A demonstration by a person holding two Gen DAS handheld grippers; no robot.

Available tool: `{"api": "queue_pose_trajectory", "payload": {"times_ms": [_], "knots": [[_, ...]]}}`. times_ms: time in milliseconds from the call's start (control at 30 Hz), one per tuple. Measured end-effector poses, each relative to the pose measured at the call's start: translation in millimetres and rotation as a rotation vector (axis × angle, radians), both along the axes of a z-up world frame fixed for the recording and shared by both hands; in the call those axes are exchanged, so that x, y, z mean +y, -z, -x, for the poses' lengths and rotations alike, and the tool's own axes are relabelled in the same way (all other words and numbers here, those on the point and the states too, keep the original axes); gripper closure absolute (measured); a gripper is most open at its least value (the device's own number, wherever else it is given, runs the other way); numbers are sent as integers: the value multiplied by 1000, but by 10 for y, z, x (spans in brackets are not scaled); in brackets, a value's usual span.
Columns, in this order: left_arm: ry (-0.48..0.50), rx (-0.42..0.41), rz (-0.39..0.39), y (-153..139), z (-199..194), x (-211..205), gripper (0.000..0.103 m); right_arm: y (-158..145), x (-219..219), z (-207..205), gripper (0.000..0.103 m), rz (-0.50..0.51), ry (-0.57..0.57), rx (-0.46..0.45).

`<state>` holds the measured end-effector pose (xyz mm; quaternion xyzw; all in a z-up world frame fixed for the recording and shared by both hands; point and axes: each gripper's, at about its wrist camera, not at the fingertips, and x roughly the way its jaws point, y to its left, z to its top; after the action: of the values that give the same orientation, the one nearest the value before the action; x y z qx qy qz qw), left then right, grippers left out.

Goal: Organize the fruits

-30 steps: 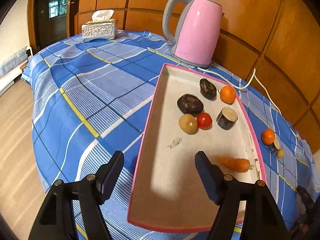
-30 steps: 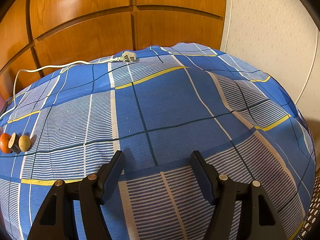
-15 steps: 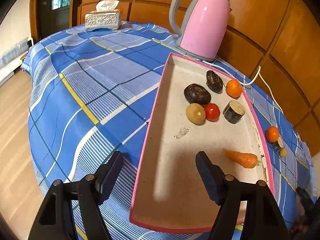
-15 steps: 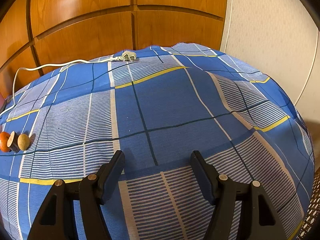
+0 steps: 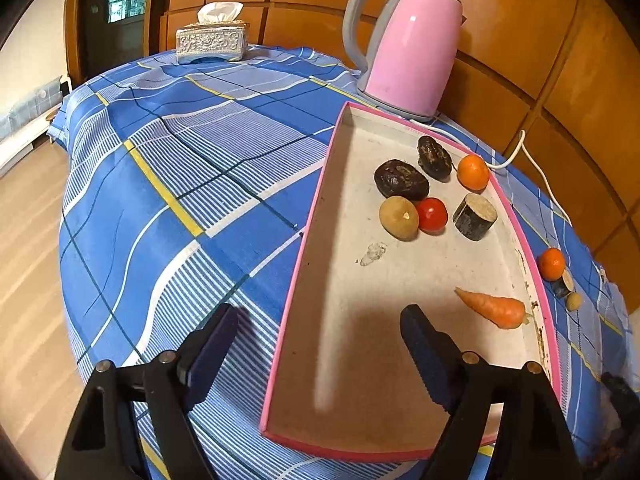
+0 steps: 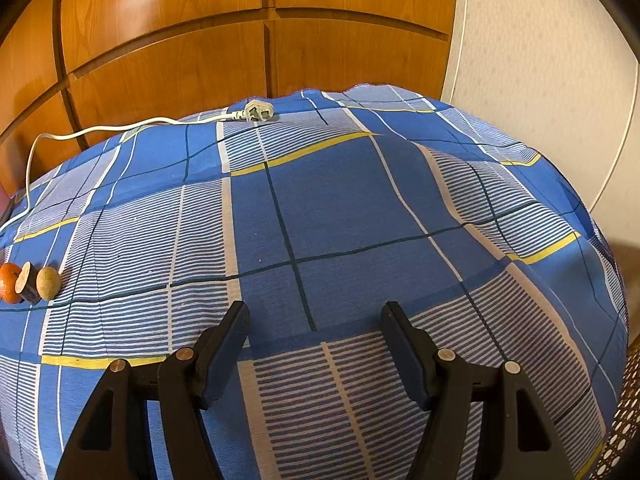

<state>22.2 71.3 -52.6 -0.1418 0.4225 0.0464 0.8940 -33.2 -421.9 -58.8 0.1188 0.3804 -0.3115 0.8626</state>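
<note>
Blue plaid cloth (image 6: 340,208) over table; wood panelling (image 6: 168,40) behind; both grippers released, empty.

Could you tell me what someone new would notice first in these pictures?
The pink kettle stands at the table's far edge, just behind a pink-rimmed tray holding small fruits and a carrot. Both claws are open and empty: the left claw over the tray's near end, the right claw over bare blue plaid cloth.

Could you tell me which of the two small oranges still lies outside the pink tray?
The orange on the cloth, right of the tray, beside two small pieces. The other orange sits inside, against the tray's right wall.
</note>
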Motion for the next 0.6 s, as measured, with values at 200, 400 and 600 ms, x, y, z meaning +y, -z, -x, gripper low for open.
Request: {"api": "queue_pose_trajectory", "payload": {"times_ms": [200, 400, 600], "knots": [[4, -3, -1, 9, 1, -6, 17, -213, 388, -214, 66, -59, -247, -32], [5, 1, 5, 12, -5, -7, 14, -284, 952, -679, 66, -126, -540, -17], [6, 2, 10, 17, -13, -8, 13, -237, 1169, -988, 66, -95, -630, 39]]}}
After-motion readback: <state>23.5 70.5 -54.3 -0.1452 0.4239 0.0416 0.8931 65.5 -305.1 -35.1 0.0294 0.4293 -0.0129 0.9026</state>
